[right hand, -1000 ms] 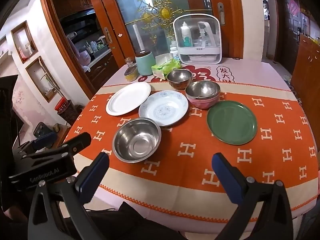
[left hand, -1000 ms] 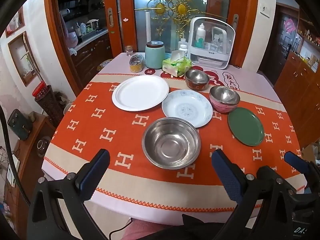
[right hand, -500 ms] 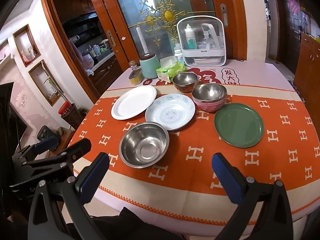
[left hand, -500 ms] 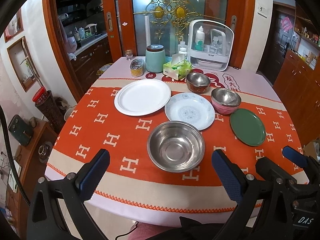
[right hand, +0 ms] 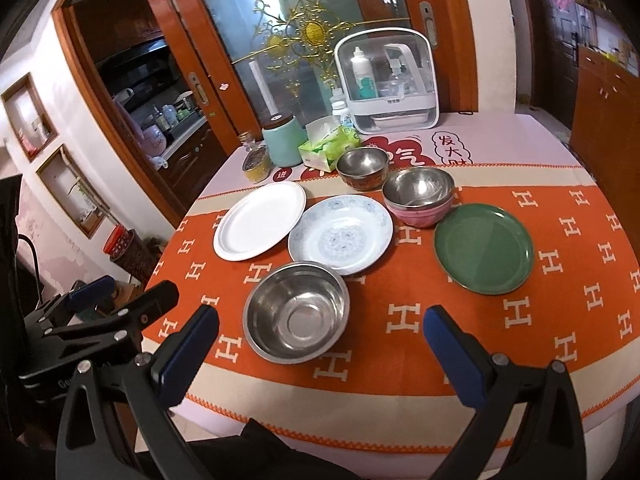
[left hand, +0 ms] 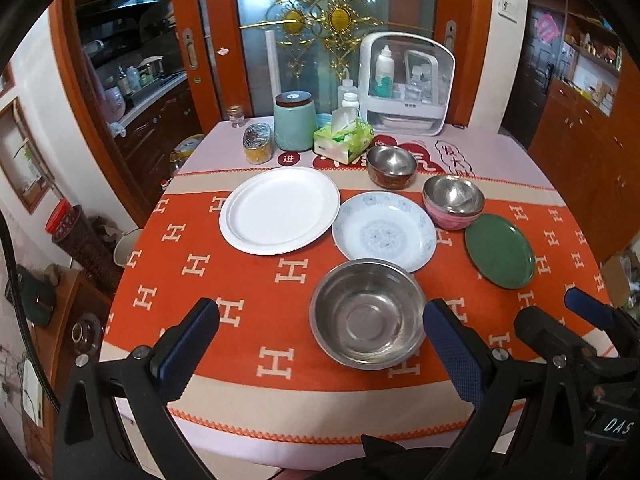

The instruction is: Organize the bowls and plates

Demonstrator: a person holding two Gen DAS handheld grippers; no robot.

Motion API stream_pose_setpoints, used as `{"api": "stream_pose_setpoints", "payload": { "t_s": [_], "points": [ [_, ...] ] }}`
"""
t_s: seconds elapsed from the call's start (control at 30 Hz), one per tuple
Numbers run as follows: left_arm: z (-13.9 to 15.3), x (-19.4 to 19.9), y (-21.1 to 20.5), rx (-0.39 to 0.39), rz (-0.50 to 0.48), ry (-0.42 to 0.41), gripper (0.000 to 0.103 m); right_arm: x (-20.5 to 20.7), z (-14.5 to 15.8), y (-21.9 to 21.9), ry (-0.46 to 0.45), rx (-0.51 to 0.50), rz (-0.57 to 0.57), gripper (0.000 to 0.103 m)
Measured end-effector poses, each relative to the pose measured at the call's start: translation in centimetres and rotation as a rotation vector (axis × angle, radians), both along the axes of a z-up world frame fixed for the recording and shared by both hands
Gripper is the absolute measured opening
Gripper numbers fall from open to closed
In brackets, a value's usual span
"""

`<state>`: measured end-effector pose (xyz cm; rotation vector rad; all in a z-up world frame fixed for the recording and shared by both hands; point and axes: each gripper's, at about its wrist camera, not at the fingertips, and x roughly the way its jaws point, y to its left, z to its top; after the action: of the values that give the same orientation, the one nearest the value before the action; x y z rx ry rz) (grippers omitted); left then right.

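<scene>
On the orange tablecloth lie a white plate point(left hand: 280, 210), a blue-patterned plate point(left hand: 384, 236), a green plate point(left hand: 500, 250), a large steel bowl point(left hand: 368, 314), a steel bowl nested in a pink bowl point(left hand: 454, 202) and a small dark steel bowl point(left hand: 392, 166). My left gripper point(left hand: 320, 344) is open and empty, above the near table edge in front of the large bowl. My right gripper point(right hand: 320, 344) is open and empty, near the large steel bowl point(right hand: 296, 312) and short of the green plate point(right hand: 484, 248).
At the table's far side stand a teal canister point(left hand: 294, 122), a tissue pack point(left hand: 344, 140), a small jar point(left hand: 258, 146) and a white storage case point(left hand: 406, 84). Wooden glass doors stand behind. A kitchen opening is at left, cabinets at right.
Both grippers have moved slightly forward towards the table; the dishes appear a little closer. Nothing on the table has moved.
</scene>
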<state>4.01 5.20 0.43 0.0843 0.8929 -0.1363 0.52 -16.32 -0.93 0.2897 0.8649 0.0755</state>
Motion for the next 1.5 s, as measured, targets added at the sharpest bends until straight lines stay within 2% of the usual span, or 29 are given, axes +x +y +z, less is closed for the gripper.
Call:
{"api": "stream_pose_setpoints", "payload": {
  "t_s": [0.27, 0.6, 0.77, 0.9, 1.23, 1.5],
  "points": [
    [-0.1, 3.0, 2.6, -0.009, -0.043, 0.029, 0.101, 2.1, 0.0, 2.0, 0.026, 0.010, -0.043, 0.102],
    [-1.0, 8.6, 6.3, -0.074, -0.103, 0.100, 0.101, 5.7, 0.0, 3.8, 0.039, 0.019, -0.075, 0.102],
    [-1.9, 11.5, 8.3, -0.095, -0.103, 0.143, 0.101, 8.0, -0.3, 4.3, 0.047, 0.057, -0.115, 0.102],
    [-2.9, 14.0, 10.2, -0.121, -0.100, 0.183, 0.101, 10.3, -1.2, 5.1, 0.070, 0.093, -0.143, 0.102],
    [-5.1, 21.5, 15.7, -0.098, -0.063, 0.236, 0.101, 15.6, -4.0, 8.6, 0.118, 0.185, -0.150, 0.102],
    [-6.7, 27.9, 18.4, -0.090, -0.099, 0.263, 0.101, 19.3, -6.5, 12.0, 0.153, 0.228, -0.132, 0.098]
  ]
}}
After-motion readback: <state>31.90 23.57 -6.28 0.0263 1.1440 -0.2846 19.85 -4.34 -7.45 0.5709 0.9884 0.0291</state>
